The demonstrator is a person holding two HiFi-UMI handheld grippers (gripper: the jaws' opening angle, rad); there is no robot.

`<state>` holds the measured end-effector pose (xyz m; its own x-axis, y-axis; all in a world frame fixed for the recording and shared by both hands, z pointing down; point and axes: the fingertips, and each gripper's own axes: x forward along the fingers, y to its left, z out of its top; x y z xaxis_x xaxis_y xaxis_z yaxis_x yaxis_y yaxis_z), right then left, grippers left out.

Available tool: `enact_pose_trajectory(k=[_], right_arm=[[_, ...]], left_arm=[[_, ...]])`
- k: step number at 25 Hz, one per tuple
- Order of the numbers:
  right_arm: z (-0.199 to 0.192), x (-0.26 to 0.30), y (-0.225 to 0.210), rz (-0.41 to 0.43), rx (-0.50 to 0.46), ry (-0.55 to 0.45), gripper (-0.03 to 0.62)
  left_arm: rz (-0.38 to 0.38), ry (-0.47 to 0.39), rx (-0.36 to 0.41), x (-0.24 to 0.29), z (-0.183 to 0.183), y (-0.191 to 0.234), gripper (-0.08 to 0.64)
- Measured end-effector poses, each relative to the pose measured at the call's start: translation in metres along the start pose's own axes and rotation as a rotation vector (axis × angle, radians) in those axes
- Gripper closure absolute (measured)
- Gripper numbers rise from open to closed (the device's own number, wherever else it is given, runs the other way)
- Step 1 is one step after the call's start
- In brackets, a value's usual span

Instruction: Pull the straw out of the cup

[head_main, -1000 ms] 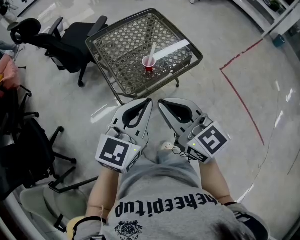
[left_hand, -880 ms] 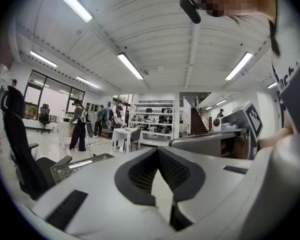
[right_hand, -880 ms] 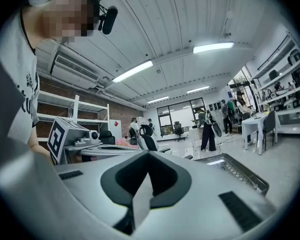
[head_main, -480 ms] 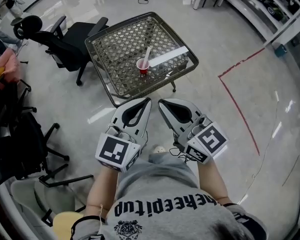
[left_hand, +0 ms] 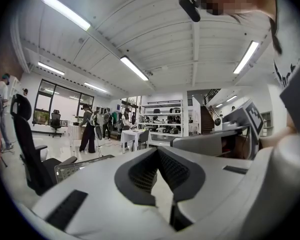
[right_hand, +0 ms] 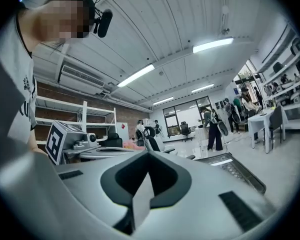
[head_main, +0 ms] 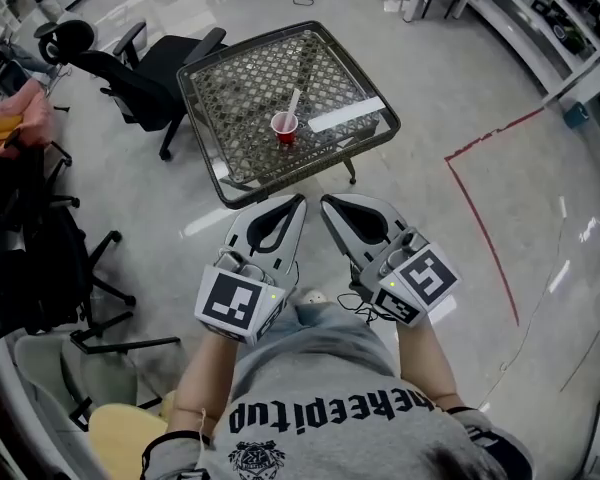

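A small red cup [head_main: 283, 128] stands on a lattice-topped metal table [head_main: 240, 88], a white straw [head_main: 293, 104] leaning out of it toward the far side. Held side by side at waist height, both grippers sit well short of the table's near edge. The left gripper [head_main: 297, 201] is shut and holds nothing; its jaws meet at the tip in the left gripper view [left_hand: 157, 149]. The right gripper [head_main: 326, 202] is also shut and empty [right_hand: 149, 154]. Cup and straw do not show in either gripper view.
A white strip [head_main: 346, 114] lies on the table right of the cup. Black office chairs [head_main: 130, 63] stand left of the table, more chairs [head_main: 50, 258] at the near left. Red tape line [head_main: 480, 198] crosses the floor on the right. People stand far off [left_hand: 87, 129].
The table and cup have drifted a little to the left in the head view as the person moves. Both grippers keep their side-by-side pose and stay shut.
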<state>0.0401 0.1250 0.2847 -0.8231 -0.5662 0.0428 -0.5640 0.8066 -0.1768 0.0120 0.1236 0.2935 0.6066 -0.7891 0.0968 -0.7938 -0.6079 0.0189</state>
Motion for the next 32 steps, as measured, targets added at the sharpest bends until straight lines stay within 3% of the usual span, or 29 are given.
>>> enact_pose_trajectory(k=[10,32], right_arm=[[-0.005,0.009,-0.016,-0.008,0.02,-0.001,0.581],[0.023,0.075,-0.104,-0.108,0.0,0.007,0.581]], left_arm=[[0.008,0.022,-0.005,0.015,-0.009,0.014,0.54],[-0.093,0.003,-0.021,0.104,0.007,0.087,0.538]])
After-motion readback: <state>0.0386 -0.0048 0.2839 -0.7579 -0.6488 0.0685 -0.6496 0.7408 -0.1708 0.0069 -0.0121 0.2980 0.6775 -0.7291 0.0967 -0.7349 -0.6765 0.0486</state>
